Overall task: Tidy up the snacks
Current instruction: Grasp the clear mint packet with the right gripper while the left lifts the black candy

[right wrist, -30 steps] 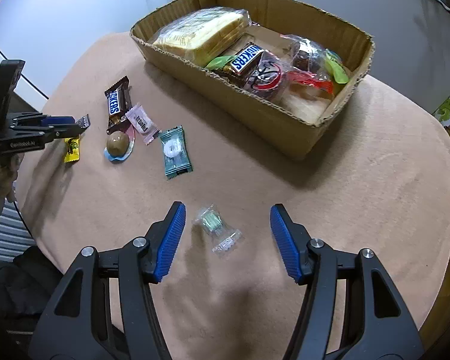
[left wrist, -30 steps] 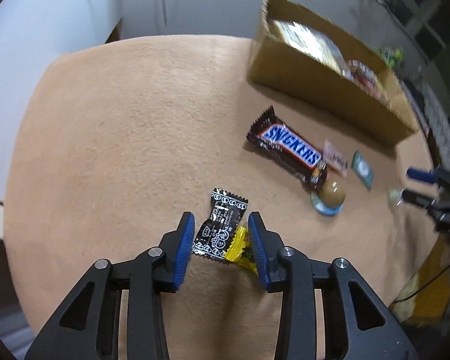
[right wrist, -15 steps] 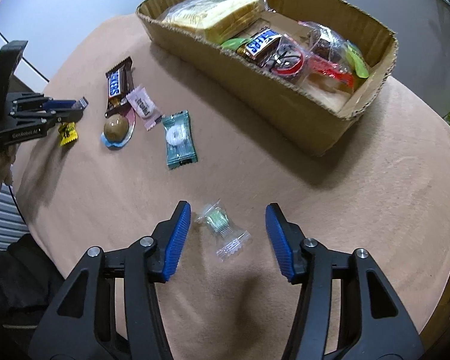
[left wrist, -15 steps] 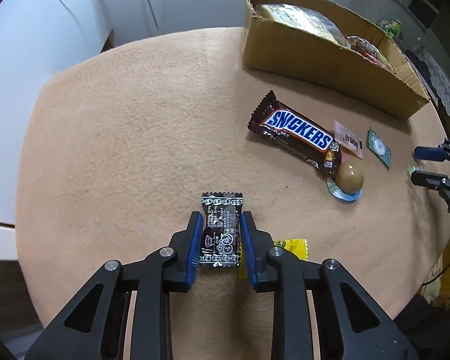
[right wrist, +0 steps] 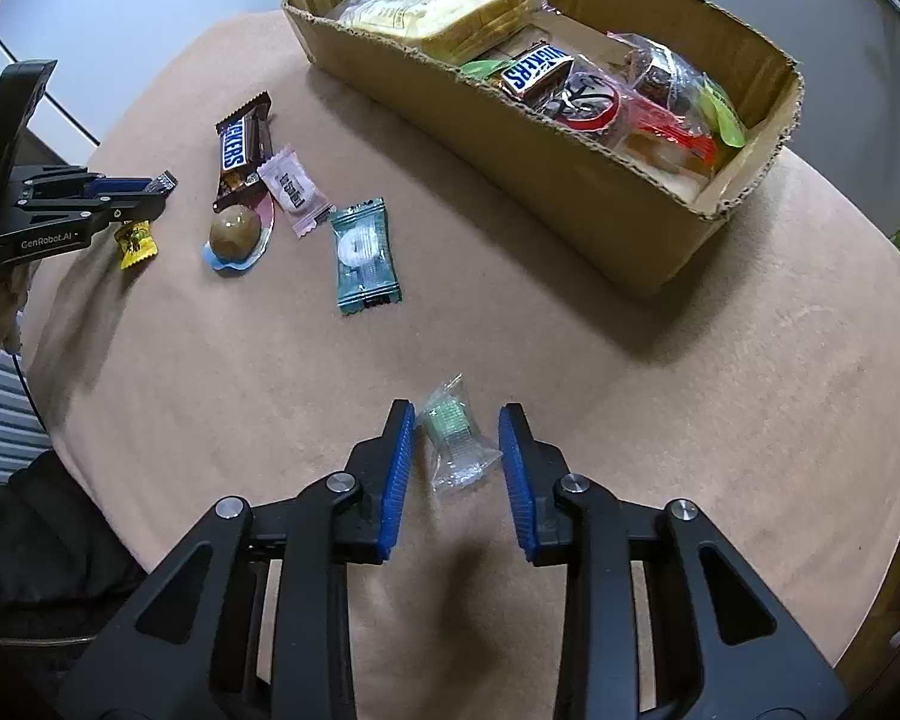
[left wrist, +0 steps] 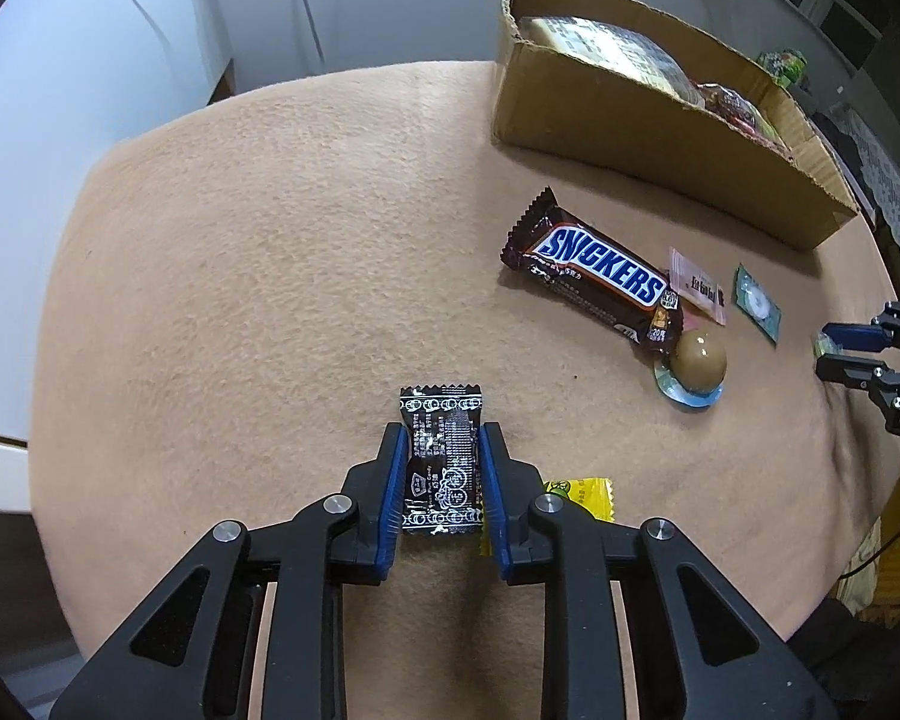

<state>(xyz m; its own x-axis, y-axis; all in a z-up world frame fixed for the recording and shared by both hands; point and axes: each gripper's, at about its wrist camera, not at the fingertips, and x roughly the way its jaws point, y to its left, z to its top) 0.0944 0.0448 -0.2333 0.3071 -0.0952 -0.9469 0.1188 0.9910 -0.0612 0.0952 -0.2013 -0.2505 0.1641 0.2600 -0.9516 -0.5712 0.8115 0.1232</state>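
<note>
My left gripper (left wrist: 444, 444) is shut on a black candy packet (left wrist: 441, 420) just above the tan cloth, with a yellow candy (left wrist: 576, 495) lying beside its right finger. In the right wrist view that gripper (right wrist: 162, 192) shows at the far left, the packet's end sticking out of it. My right gripper (right wrist: 456, 420) is closing around a clear-wrapped green candy (right wrist: 453, 429) that lies on the cloth. A thin gap still shows at its pads. The cardboard box (right wrist: 570, 180) of snacks stands at the back.
A Snickers bar (right wrist: 243, 144), a pink candy (right wrist: 294, 189), a teal wrapped candy (right wrist: 366, 255) and a brown ball candy (right wrist: 236, 232) lie between the two grippers. The round table's edge runs close behind both. A person's sleeve shows at the left edge.
The left jaws closed onto the black packet and now hold it straight between the pads, clear of the yellow candy. The right jaws narrowed from wide apart to close beside the clear candy.
</note>
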